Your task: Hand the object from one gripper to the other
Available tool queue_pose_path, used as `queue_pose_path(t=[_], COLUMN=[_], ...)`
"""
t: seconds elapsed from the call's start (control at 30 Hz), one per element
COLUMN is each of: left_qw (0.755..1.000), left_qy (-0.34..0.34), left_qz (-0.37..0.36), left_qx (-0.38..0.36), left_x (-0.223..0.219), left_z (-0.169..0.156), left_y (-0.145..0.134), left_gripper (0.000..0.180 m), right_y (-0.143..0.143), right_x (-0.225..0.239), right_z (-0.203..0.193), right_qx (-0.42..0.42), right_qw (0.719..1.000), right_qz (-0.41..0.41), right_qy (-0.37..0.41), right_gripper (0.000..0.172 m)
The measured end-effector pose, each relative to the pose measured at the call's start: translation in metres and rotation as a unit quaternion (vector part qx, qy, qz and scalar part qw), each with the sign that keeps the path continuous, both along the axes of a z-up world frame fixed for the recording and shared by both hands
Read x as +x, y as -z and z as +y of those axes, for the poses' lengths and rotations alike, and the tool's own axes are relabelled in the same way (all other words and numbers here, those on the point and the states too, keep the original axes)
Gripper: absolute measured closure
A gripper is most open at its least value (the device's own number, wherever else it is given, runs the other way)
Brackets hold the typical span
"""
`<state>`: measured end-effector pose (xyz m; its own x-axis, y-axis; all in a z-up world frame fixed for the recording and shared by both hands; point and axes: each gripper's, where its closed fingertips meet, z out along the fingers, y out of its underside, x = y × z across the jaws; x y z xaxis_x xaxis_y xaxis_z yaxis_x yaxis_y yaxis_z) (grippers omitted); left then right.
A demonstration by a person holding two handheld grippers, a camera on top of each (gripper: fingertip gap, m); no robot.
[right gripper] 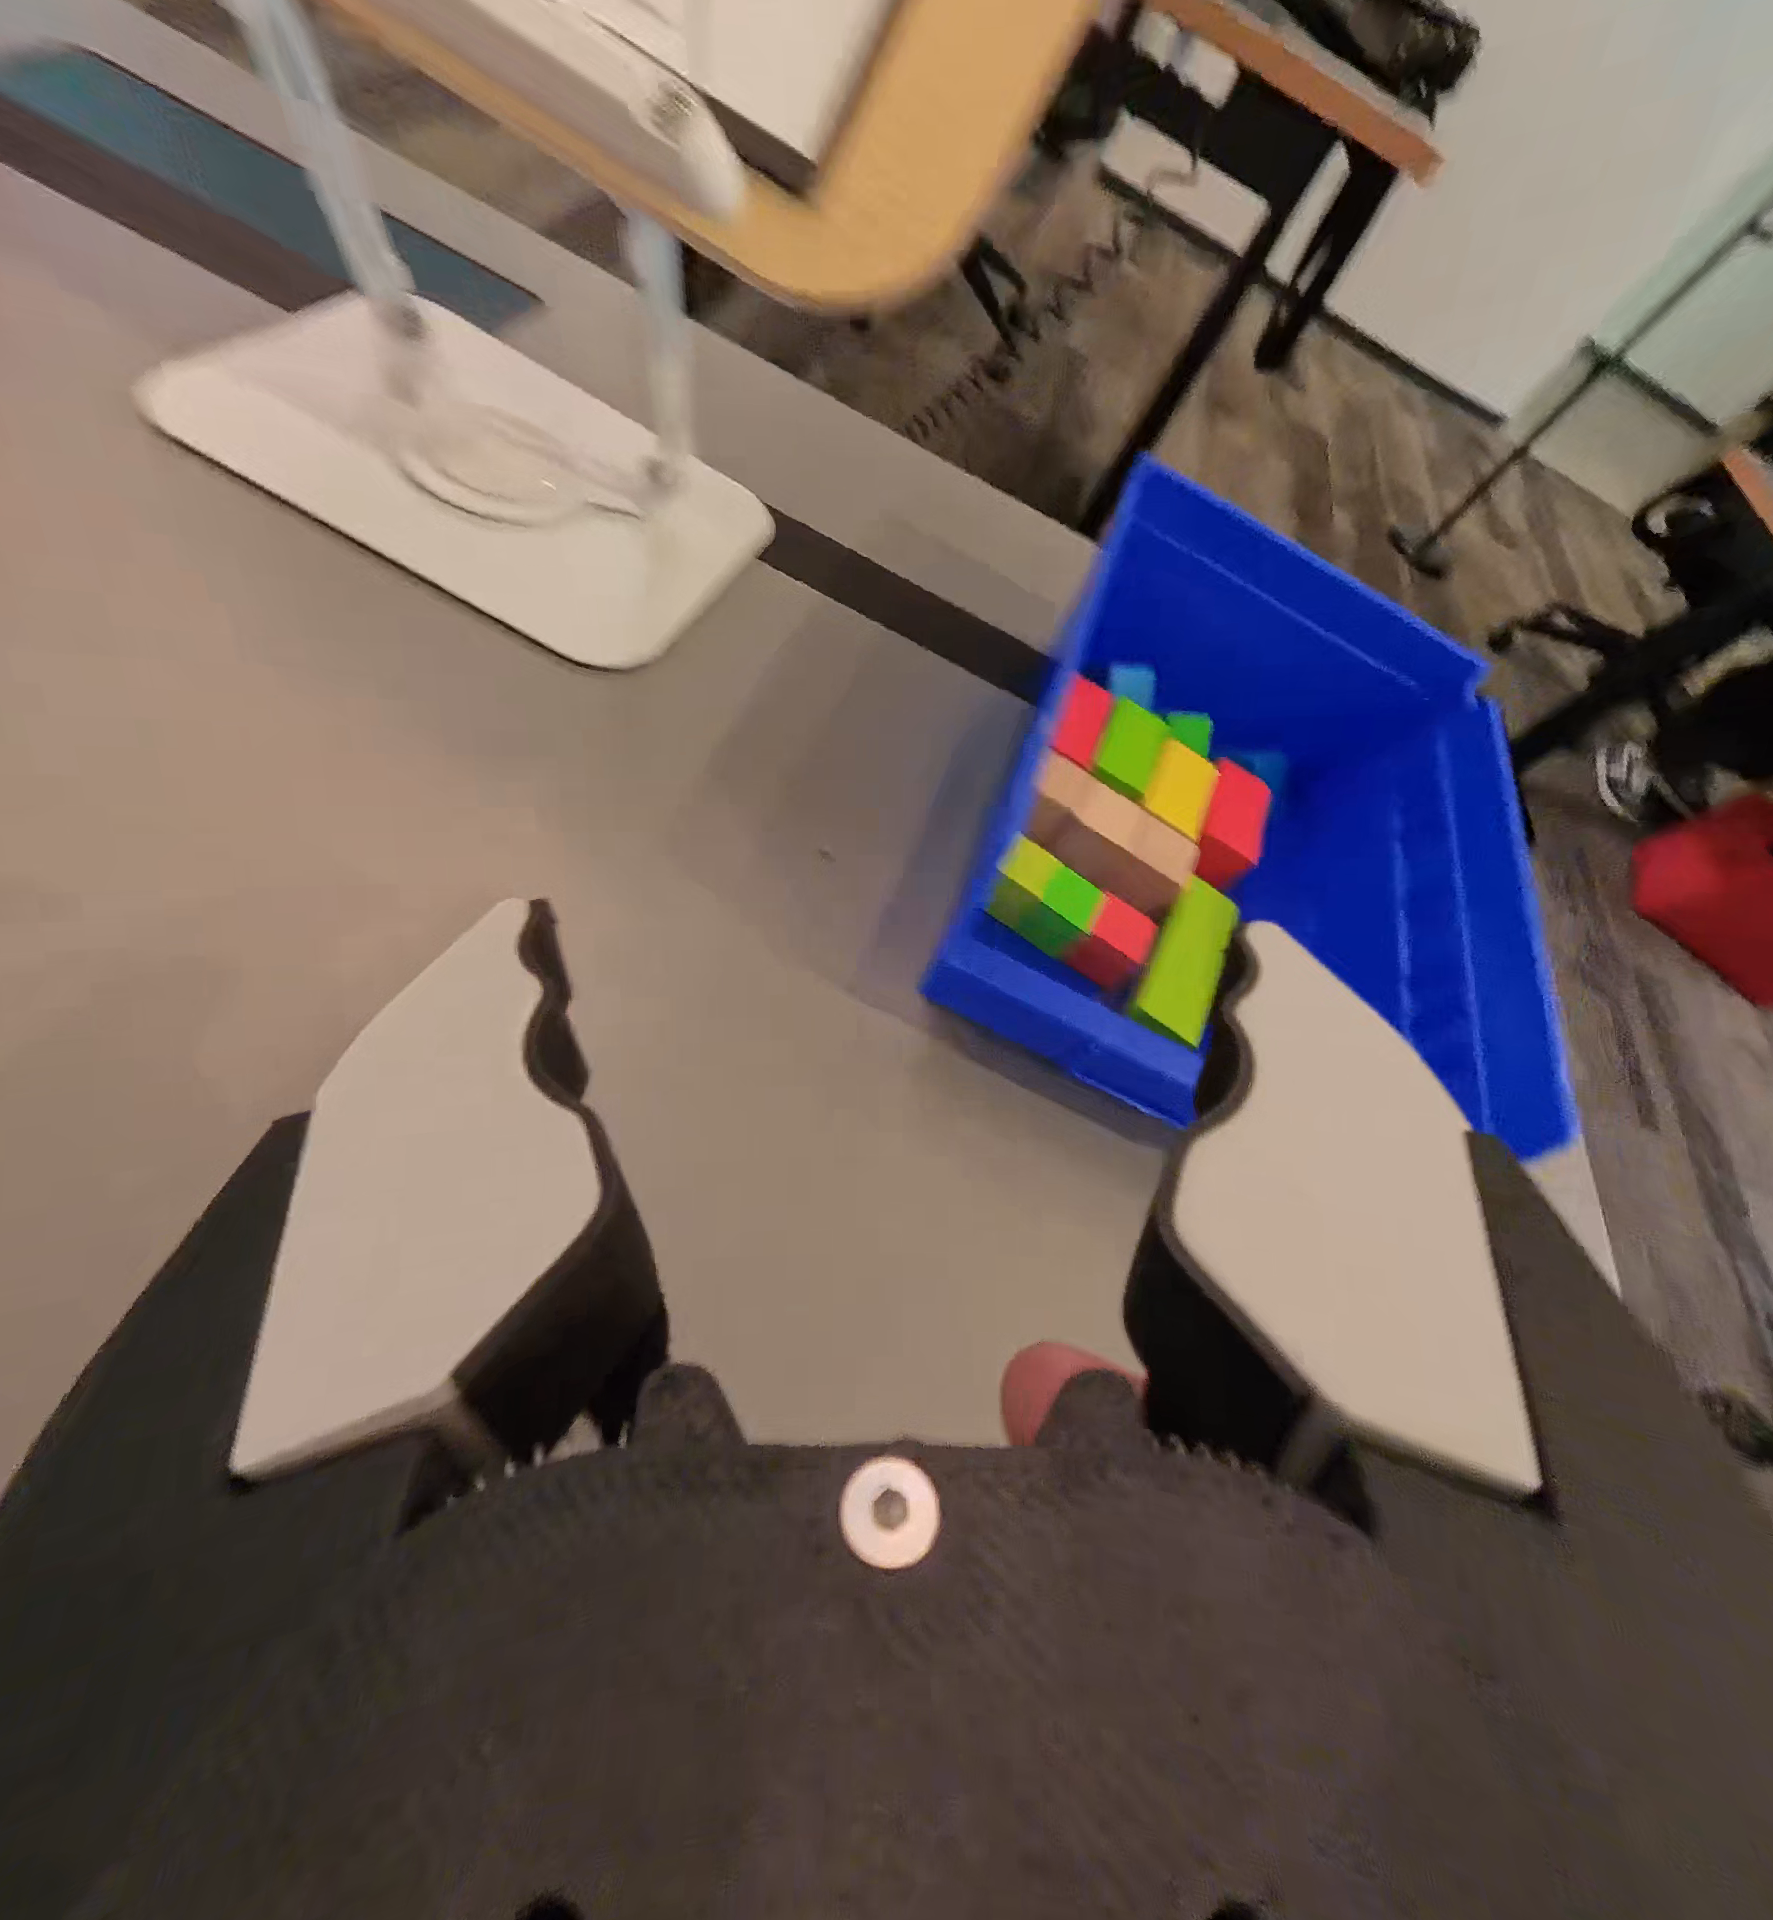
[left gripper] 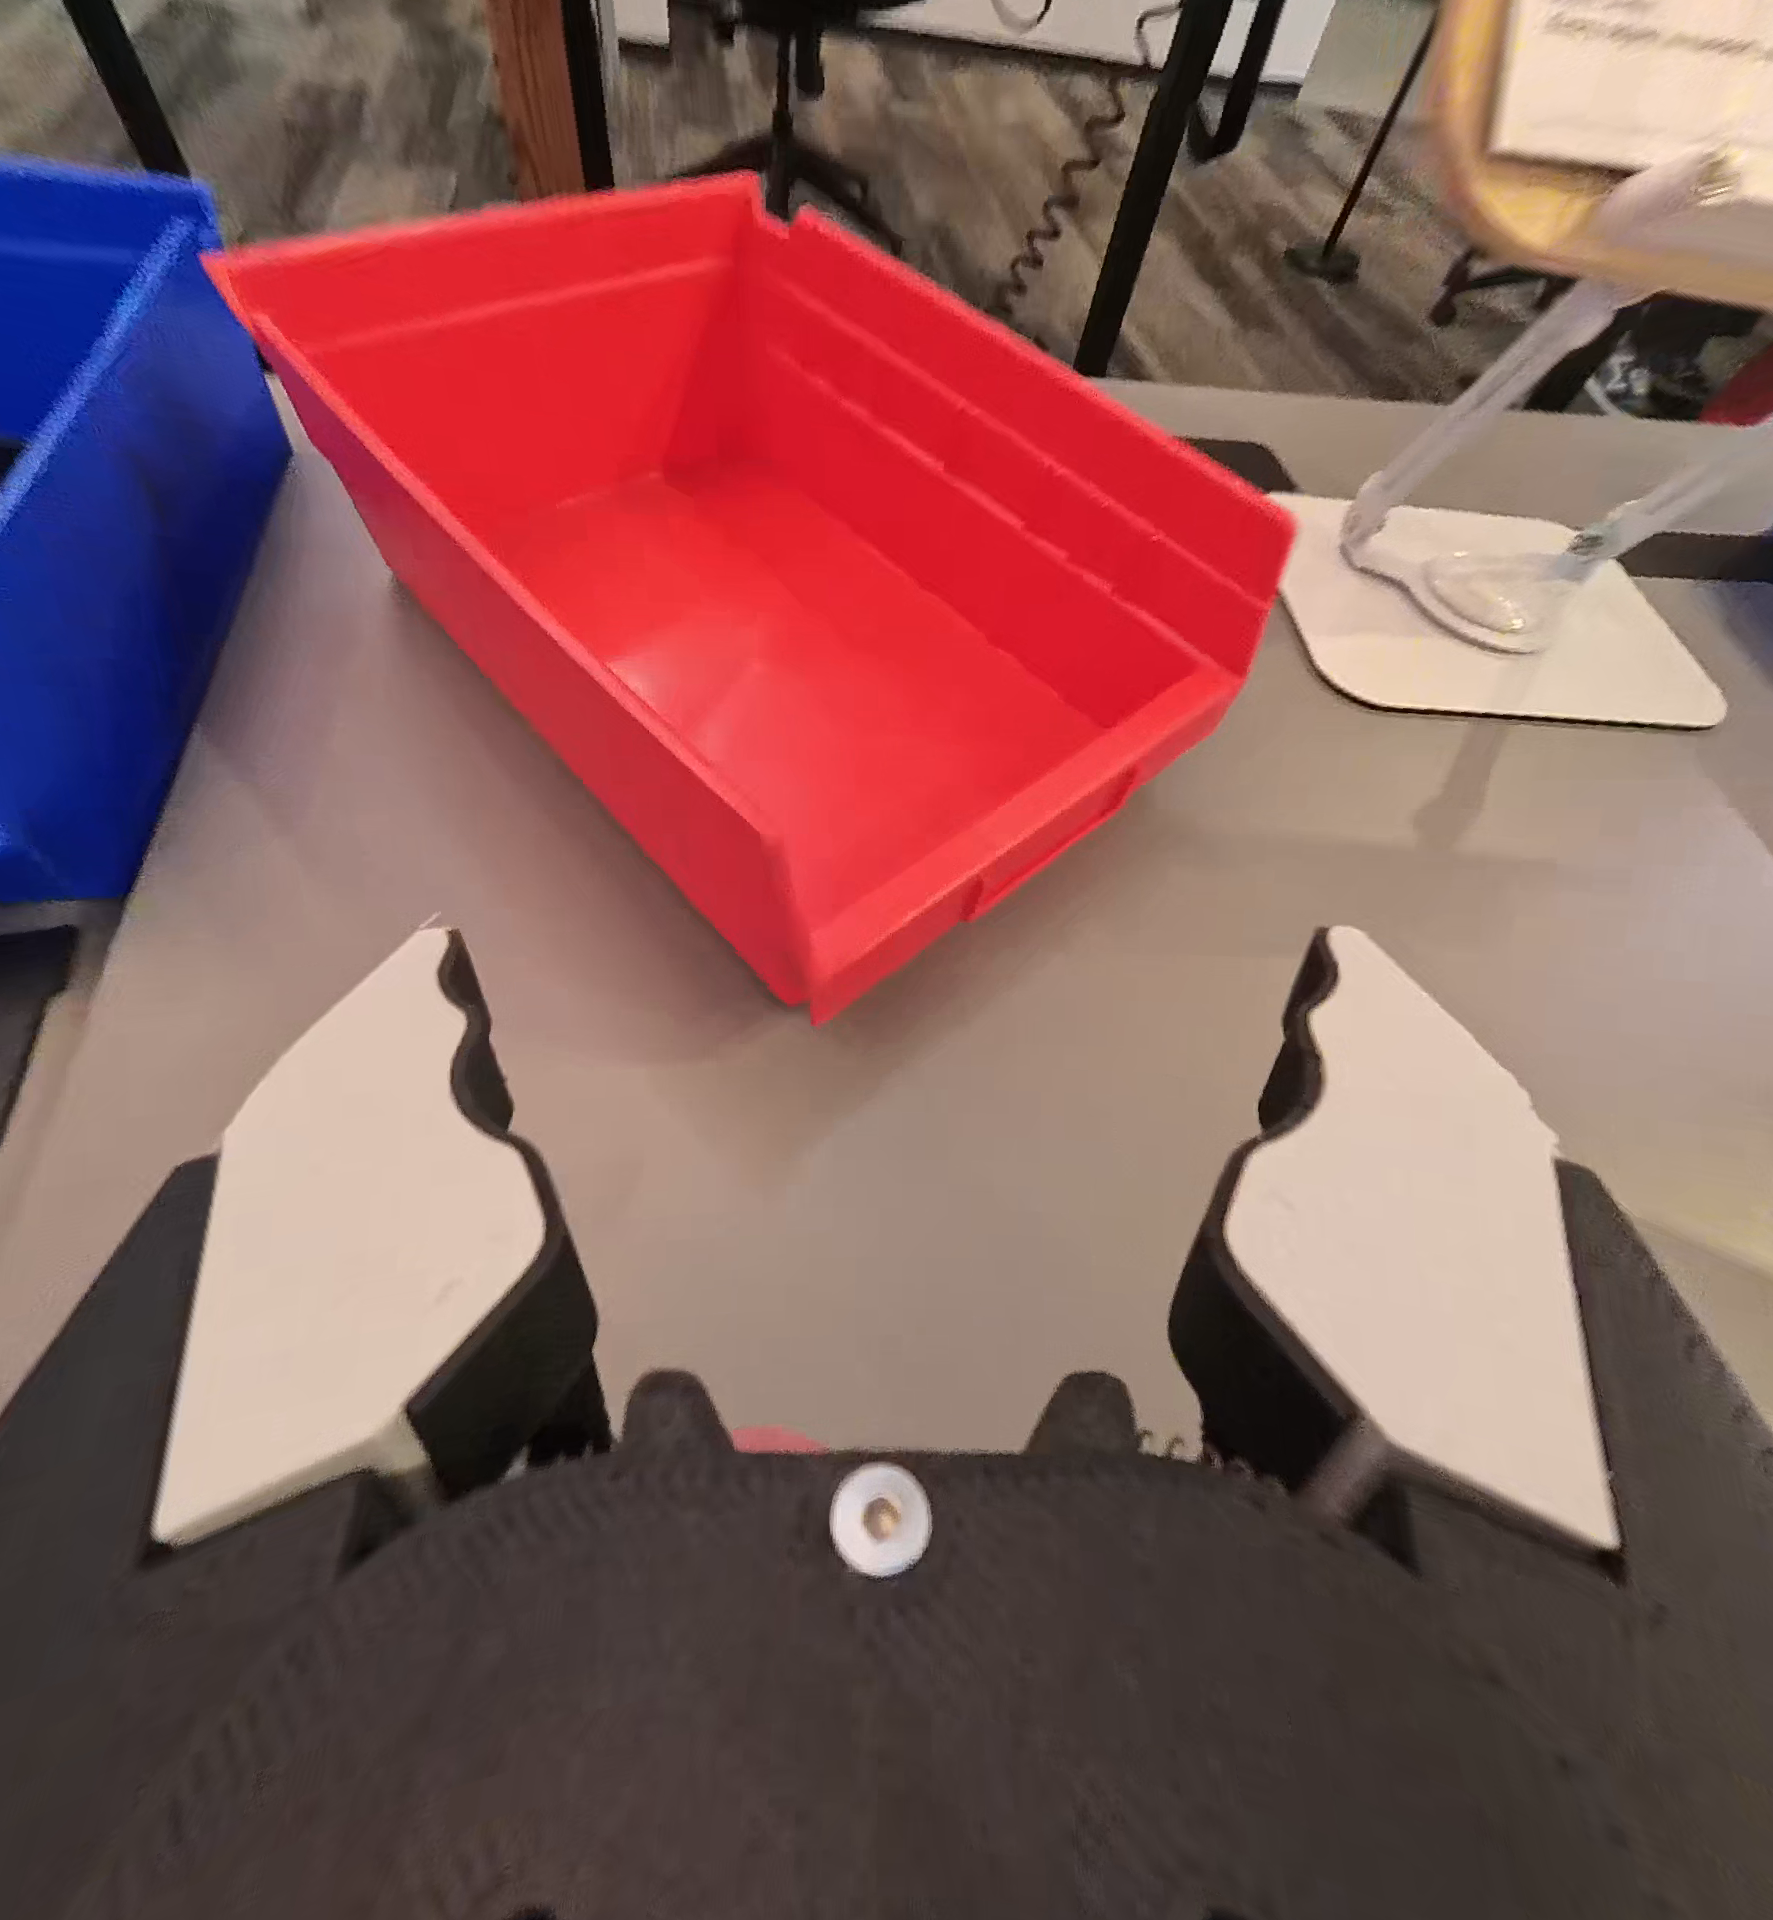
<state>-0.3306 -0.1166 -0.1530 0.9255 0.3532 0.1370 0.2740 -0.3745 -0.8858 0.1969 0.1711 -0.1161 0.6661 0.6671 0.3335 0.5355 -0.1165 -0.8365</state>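
Left claw (left gripper: 887,1029) and right claw (right gripper: 887,1008) both gape wide, gripping nothing.

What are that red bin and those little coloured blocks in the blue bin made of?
The red bin looks like moulded plastic: one even colour, thin ribbed walls, a soft sheen on its floor. The blocks in the blue bin look like painted wood, though blur leaves that open: square edges, matte red, green and yellow faces, and some bare tan ones.

Grey table (left gripper: 861,1195) carries red bin (left gripper: 757,582), blue bin (right gripper: 1381,831), white stand (right gripper: 466,499).
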Motion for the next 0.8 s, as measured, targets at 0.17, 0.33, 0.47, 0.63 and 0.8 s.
queue_pose_path(t=[0.17,0.33,0.47,0.63,0.8], left_qw=[0.997,0.993,0.99,0.988,0.985], left_qy=[-0.032,-0.049,-0.053,-0.045,-0.04], left_qz=[-0.052,-0.08,-0.092,-0.118,-0.138], left_qx=[-0.041,-0.073,-0.092,-0.092,-0.091], left_x=[-0.028,-0.04,-0.044,-0.043,-0.046], left_z=[0.033,0.052,0.059,0.067,0.071], left_y=[0.037,0.062,0.078,0.089,0.087], left_gripper=[0.042,0.058,0.075,0.105,0.117], right_y=[0.015,0.045,0.074,0.105,0.107], right_x=[0.074,0.122,0.141,0.147,0.141], right_z=[0.069,0.129,0.173,0.208,0.213], right_qx=[-0.033,-0.07,-0.113,-0.177,-0.219], right_qw=[0.993,0.983,0.972,0.96,0.958], right_qz=[0.02,0.05,0.101,0.137,0.139], right_qy=[0.108,0.165,0.179,0.169,0.125], right_gripper=[0.06,0.061,0.069,0.098,0.154])
